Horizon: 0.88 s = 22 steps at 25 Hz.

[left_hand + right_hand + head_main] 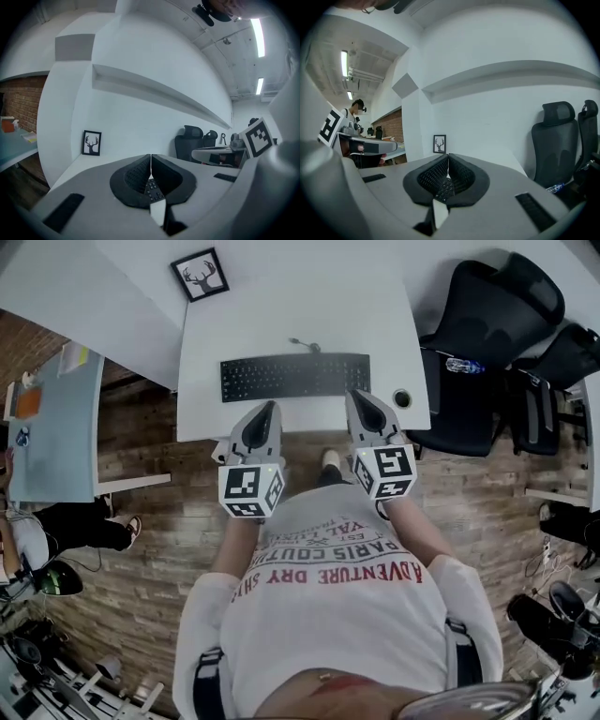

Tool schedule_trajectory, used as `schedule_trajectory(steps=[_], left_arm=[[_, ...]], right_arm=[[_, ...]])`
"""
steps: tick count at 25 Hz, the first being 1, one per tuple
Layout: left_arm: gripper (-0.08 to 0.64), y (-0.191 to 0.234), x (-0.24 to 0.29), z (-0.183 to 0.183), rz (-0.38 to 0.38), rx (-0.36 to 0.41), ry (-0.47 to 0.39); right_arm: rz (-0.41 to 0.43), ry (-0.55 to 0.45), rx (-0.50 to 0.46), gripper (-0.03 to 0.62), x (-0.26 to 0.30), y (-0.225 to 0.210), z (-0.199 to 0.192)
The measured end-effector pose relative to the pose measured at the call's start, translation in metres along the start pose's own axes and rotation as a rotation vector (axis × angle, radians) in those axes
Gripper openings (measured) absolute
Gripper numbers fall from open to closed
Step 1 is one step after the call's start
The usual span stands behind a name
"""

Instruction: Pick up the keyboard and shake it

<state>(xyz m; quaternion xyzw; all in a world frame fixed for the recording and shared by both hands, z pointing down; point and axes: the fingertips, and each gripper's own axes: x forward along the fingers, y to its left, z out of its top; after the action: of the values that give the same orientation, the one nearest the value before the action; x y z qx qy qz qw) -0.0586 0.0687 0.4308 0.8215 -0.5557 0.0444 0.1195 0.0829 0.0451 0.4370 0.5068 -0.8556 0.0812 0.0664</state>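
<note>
1. Two claws, both mine, are pinched fully together with nothing between the pads: the left claw and the right claw hold nothing yet.
2. The keyboard lies flat on the white table, straight ahead at 12 o'clock, with its long side facing me. Its near edge sits right at my claw tips, and I cannot tell whether they touch it.
3. I judge it light, stiff and thin, a smooth plastic slab that should not flex. Loose keys may rattle, and the slick edges could slip in a hard shake.
4. Its cable leaves the far edge at 12 o'clock and may tug when I lift.
5. The best hold, I think, is one claw at each end of the near edge, at 9 and 3 o'clock, pinching casing rather than keys. I must spread the jaws first.
6. Both arms reach forward side by side, with the claws near level and dipped slightly toward the table.
</note>
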Motion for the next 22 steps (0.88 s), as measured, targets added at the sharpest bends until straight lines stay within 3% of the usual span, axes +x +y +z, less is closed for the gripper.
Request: schedule_trajectory(steps=[7,15,19,22], left_arm=[[0.026,0.014,0.085,0.007,0.033,-0.011,0.01],[0.026,0.06,0.129,-0.008,0.043,-0.061,0.09],[0.026,0.094,0.137,-0.034,0.039,-0.064,0.167],[0.026,0.13,0.134,-0.066,0.074,-0.12,0.241]], right_arm=[[0.022,0.044,-0.019,0.025,0.061,-0.064,-0.003],[-0.044,0.101,0.019,0.025,0.1,-0.095,-0.021],[-0.101,0.162,0.102,0.025,0.108,-0.113,-0.05],[-0.117,0.215,0.191,0.026,0.114,-0.125,-0.078]])
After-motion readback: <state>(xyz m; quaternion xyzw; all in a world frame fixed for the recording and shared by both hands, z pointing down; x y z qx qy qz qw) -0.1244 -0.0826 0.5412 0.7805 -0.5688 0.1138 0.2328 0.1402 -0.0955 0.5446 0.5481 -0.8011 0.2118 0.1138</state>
